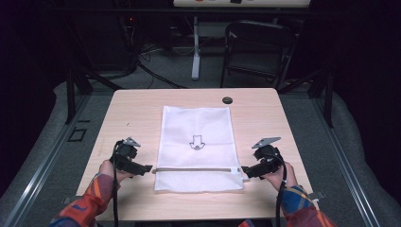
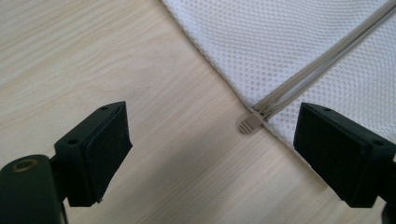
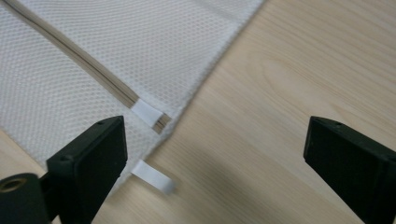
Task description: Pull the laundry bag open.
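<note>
A white mesh bag (image 1: 196,144) lies flat in the middle of the wooden table (image 1: 265,113), with an arrow mark on it and a beige zipper (image 1: 194,169) running across near its front edge. My left gripper (image 1: 147,168) sits at the bag's left edge, open, with the zipper pull (image 2: 249,123) lying on the table between its jaws and touching neither. At the bag's right edge my right gripper (image 1: 246,172) is open above the table. Its view shows the zipper's end under a white tab (image 3: 145,113) and a second loose white tab (image 3: 153,176) near one jaw.
A small dark round disc (image 1: 227,100) sits near the table's far edge. Behind the table stand a folding chair (image 1: 257,47) and a white post (image 1: 196,47) among cables on the floor. The person's forearms in patterned sleeves (image 1: 90,201) come in at the front.
</note>
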Available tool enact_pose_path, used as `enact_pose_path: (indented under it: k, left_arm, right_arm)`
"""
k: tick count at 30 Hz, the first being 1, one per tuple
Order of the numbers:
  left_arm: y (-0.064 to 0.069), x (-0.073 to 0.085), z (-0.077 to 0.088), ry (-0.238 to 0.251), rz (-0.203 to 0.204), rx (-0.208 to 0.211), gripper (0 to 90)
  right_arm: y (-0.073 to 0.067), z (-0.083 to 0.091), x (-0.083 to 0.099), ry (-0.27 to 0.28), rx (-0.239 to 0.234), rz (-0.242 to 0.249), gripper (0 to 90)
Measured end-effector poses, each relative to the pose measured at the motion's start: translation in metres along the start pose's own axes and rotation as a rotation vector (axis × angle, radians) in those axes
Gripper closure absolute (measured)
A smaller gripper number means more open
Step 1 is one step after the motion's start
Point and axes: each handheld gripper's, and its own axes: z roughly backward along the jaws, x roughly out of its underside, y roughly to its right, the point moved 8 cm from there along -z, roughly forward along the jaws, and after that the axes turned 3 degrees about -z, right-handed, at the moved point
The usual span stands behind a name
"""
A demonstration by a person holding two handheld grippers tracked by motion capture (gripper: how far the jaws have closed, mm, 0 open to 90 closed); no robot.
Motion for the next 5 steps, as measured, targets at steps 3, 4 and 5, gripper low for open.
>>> enact_pose_path:
  k: [3, 4, 5]
  left_arm:
    - [-0.006, 0.002, -0.002, -0.008, 0.017, -0.014, 7.5]
    - [-0.009, 0.003, -0.003, -0.007, 0.03, -0.02, 6.6]
    - [-0.011, 0.004, -0.004, -0.006, 0.034, -0.024, 5.8]
  right_arm:
    - [0.009, 0.003, 0.006, 0.003, 0.02, -0.021, 0.9]
    - [0.012, 0.003, 0.009, -0.01, 0.025, -0.015, 0.0]
    - [0.015, 0.003, 0.013, -0.016, 0.038, -0.022, 0.0]
